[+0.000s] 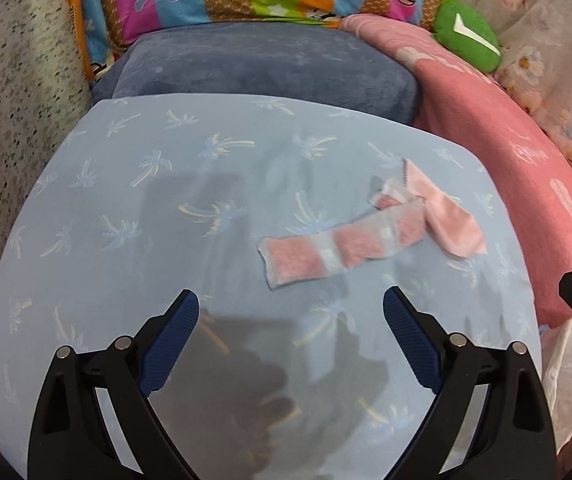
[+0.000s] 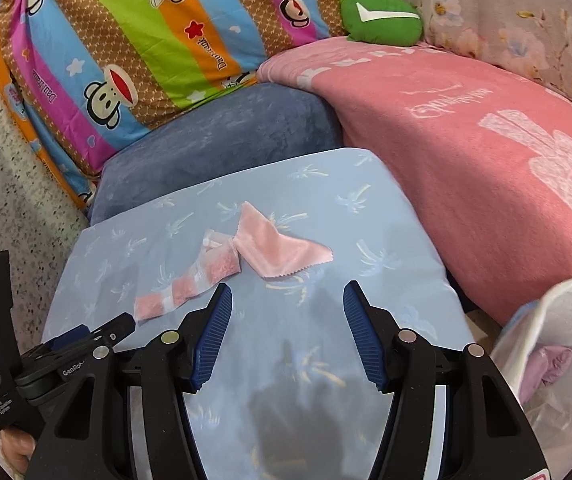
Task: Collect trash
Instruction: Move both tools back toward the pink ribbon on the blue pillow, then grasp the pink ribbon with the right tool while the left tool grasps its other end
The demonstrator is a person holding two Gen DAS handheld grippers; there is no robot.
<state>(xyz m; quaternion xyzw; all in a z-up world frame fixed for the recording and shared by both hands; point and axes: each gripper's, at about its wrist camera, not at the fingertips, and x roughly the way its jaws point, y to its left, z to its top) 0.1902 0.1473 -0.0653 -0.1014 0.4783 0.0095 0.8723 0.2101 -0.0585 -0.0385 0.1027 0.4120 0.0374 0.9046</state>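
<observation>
trash on the bed (image 1: 133,248): a striped wrapper (image 1: 338,250) and a pink scrap (image 1: 450,216), lying touching each other on the blue palm-print sheet, toward its right side near the pink blanket (image 1: 526,168). the scrap overlaps the wrapper's far end.

left hand-held gripper (image 1: 290,312): jaws wide apart, empty, hovering above the sheet with the wrapper just ahead and a bit right of centre. right hand-held gripper (image 2: 288,304): jaws also apart, empty, with the scrap just ahead of its left finger and the wrapper off to its left.

bag (image 2: 558,360): white, lined with clear plastic, at the bed's right edge by the right hand-held gripper, something purple already inside. looks like the drop point.

judgement: no pick started yet. risks:
- both pieces are thin and flat on soft fabric, so closing could pinch the sheet too and drag it.
- pieces overlap, so grabbing one may pull or flick the other, or lift only half.
- both hand-held grippers are aimed at the same small patch, so a collision is likely if they go in together.
- the wrapper is limp and long; an end grab may let it slip out on the way to the bag.
</observation>
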